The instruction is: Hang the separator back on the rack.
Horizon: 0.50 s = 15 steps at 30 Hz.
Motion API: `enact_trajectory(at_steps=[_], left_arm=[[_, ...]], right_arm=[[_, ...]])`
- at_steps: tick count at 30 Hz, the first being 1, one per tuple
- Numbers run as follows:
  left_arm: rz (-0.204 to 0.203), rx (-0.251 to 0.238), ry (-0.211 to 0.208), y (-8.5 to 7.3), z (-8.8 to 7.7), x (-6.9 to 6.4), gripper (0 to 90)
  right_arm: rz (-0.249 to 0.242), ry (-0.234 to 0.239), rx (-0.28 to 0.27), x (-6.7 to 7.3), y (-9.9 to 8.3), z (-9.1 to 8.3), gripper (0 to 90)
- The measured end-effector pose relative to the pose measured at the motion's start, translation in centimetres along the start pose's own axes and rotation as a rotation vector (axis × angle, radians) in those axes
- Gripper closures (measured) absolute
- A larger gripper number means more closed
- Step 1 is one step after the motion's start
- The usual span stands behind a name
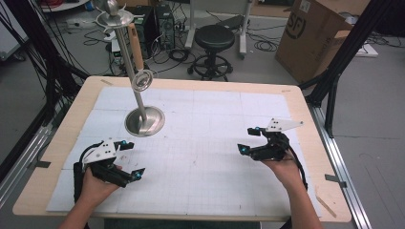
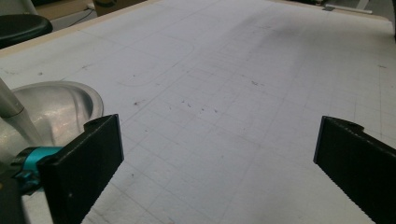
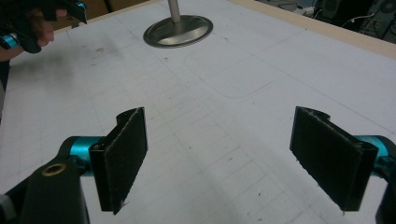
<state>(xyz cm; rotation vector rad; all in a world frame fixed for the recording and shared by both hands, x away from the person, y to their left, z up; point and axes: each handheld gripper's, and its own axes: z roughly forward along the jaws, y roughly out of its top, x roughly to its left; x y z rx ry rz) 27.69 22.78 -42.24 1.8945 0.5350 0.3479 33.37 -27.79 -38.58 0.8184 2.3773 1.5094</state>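
Note:
A tall steel stand (image 1: pixel 128 52) rises from a round base (image 1: pixel 144 120) at the back left of the white gridded mat (image 1: pixel 210 119); a small ring holder (image 1: pixel 142 80) juts from its pole and a dish with a ball tops it. My left gripper (image 1: pixel 132 159) hovers over the mat's front left, open, nothing between its black pads (image 2: pixel 86 163). The base (image 2: pixel 60 109) lies just left of its jaws. My right gripper (image 1: pixel 249 140) is held at the front right, open and empty, its pads (image 3: pixel 123 154) wide apart. The stand's base (image 3: pixel 178 31) lies far ahead of it.
The mat lies on a wooden table (image 1: pixel 67 124). Beyond the table stand a black stool (image 1: pixel 214 40), a cardboard box (image 1: pixel 315 36) and computer gear with cables on the floor. Black frame posts (image 1: pixel 341 62) flank the table. The other hand and gripper (image 3: pixel 32 23) sit at the far left.

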Motion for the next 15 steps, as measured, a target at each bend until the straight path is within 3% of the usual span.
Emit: enact_trajectory(at_steps=[15], left_arm=[[-0.009, 0.007, 0.008, -0.06, 0.19, 0.14, 2.0]], right_arm=[[0.008, 0.014, -0.005, -0.09, -0.02, 0.11, 18.6]])
